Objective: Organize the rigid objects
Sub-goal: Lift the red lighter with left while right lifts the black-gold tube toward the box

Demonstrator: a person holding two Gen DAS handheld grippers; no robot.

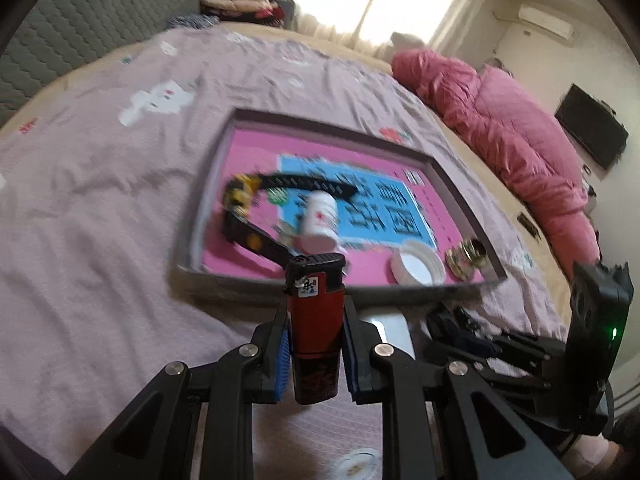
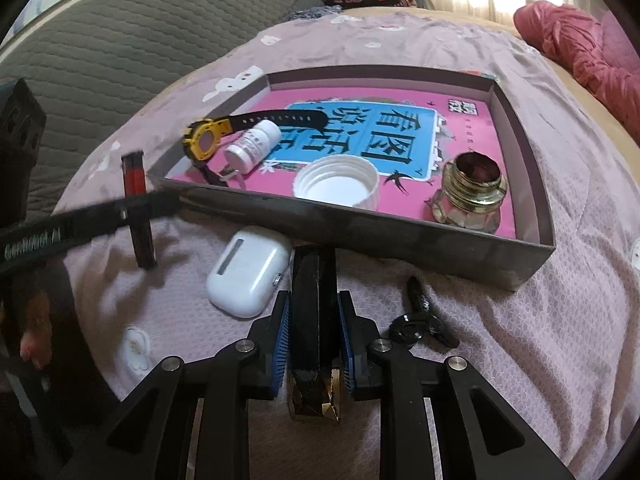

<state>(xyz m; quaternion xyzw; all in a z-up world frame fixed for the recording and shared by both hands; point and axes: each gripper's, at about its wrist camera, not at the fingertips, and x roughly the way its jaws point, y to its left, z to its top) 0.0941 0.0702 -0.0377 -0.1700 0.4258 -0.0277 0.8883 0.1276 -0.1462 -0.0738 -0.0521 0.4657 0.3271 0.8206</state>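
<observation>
Right wrist: box (image 2: 400,236) holds watch (image 2: 208,140), bottle (image 2: 252,146); left tool (image 1: 314,344) grips lighter (image 1: 316,320).

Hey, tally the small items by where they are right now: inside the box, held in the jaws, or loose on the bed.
Inside the box: 4
- watch
- pill bottle
- white cap
- brass fitting

Held: 2
- lighter
- dark block

Loose: 2
- earbud case
- black clip

Total: 8

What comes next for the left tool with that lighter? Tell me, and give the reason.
Probably carry the lighter forward over the near wall of the tray and set it on bare pink floor. The left tool is shut on it, upright, just short of that wall, while the watch, bottle and cap already lie inside.
</observation>
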